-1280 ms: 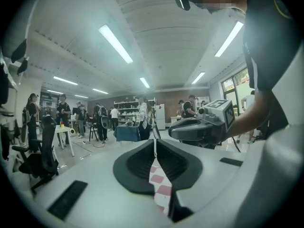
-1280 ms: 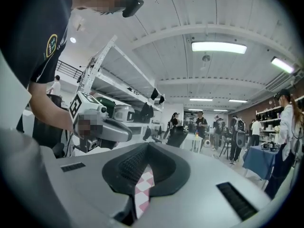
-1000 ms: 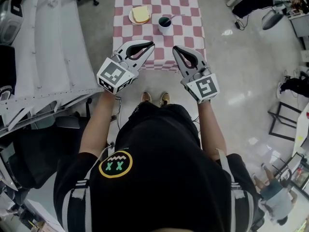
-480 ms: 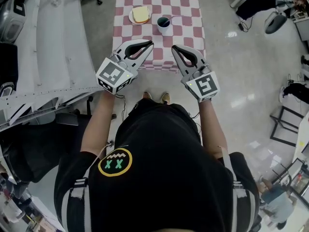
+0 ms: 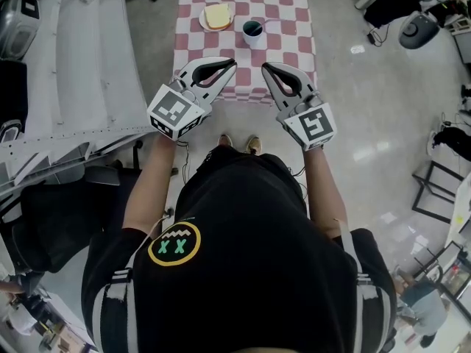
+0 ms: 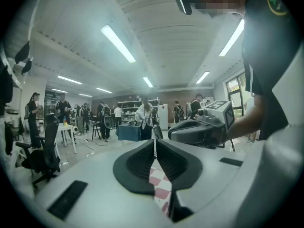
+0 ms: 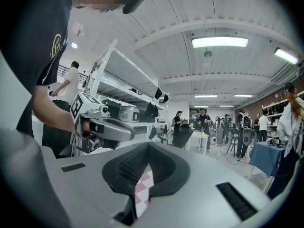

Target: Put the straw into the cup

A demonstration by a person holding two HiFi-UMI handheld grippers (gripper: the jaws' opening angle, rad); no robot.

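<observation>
Left gripper (image 5: 234,64): jaws together, only a thin slit between the pads with checked cloth showing through it, nothing held. Right gripper (image 5: 265,68): jaws likewise together at the tips, empty. Both are held up side by side over the near edge of the table (image 5: 294,9), tips pointing toward each other, well apart from the cup.

Cup (image 5: 252,30): upright on the checked cloth, dark contents, just right of a plate (image 5: 201,23) carrying a slice of bread (image 5: 216,16).

Straw (image 5: 267,21): only a thin pale line running from the cup's rim off to the right. Too small to tell whether its end sits inside the cup, leaning over the rim, or whether it lies on the cloth touching the cup.

Judgement on step: 2 readings fit.
1. Straw lies beside the cup; the grippers are poised before a reach.
2. Straw leans in the cup; the grippers are clear of it.

Neither gripper view shows the cup, so this is not settled here.

Next move: any pickup would need 1 gripper's jaws parted, lowered far across the table and pinched on a very thin, light stick, without nudging the full cup.
</observation>
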